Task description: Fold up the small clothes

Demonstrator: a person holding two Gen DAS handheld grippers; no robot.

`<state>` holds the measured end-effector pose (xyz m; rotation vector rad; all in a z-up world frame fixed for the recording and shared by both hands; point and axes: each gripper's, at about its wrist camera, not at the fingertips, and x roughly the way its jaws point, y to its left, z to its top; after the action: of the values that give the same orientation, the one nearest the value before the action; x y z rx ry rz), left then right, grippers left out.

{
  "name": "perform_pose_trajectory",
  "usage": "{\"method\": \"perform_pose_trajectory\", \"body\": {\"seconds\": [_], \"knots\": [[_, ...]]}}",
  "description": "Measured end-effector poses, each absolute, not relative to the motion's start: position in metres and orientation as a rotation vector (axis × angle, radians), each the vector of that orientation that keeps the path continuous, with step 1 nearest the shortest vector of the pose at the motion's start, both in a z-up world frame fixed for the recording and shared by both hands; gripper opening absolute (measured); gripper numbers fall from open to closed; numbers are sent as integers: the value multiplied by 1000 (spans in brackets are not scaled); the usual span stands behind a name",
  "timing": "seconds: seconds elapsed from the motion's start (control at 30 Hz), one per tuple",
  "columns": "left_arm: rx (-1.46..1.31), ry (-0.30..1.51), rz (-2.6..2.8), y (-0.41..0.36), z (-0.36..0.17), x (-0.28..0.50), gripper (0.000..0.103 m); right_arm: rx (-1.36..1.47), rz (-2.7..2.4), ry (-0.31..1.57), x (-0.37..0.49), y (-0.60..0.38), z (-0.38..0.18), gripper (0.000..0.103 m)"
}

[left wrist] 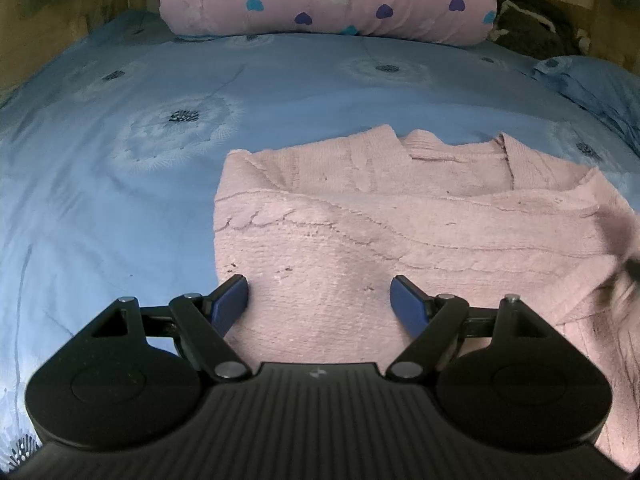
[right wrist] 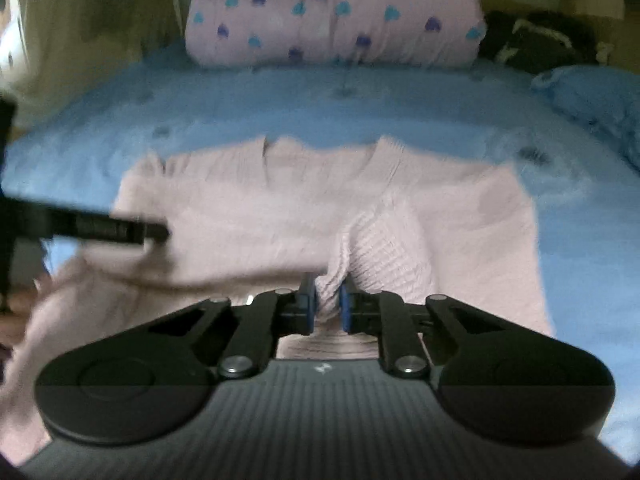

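A pink knitted sweater (left wrist: 400, 220) lies spread on the blue bed cover (left wrist: 120, 184), its neckline toward the far side and its left sleeve folded across the body. My left gripper (left wrist: 319, 284) stands open over the sweater's near left part, its blue pads apart with only flat knit beneath them. In the right wrist view the sweater (right wrist: 460, 220) shows blurred. My right gripper (right wrist: 327, 286) is shut on a pinched ridge of its ribbed knit near the middle. A dark blurred bar (right wrist: 120, 228) at the left is the other gripper.
A pink roll of bedding with heart prints (left wrist: 328, 0) lies across the head of the bed. A dark bundle (left wrist: 532, 20) sits at the back right, and a blue pillow (left wrist: 600, 84) at the right edge. Wooden walls flank the bed.
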<state>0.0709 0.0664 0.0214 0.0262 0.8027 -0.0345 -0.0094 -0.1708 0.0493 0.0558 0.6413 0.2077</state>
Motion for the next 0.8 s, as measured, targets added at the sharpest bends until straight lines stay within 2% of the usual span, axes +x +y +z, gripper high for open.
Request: {"method": "perform_pose_trajectory", "body": {"seconds": [0.13,0.33,0.57,0.63,0.8], "knots": [[50,800,-29,64,20,70,82,93,118,557,-6,-206,68,15],[93,791,-18,58,15,69,83,145,-76,577,11,-256,59,17],[77,797,-15,62,14,71,87,122,-118,526,3,-254,62,18],[82,795,-13,62,13,71,88,130,-64,515,1,-249,61,26],[89,796,-6,62,10,73,91,172,50,671,17,-241,40,28]]}}
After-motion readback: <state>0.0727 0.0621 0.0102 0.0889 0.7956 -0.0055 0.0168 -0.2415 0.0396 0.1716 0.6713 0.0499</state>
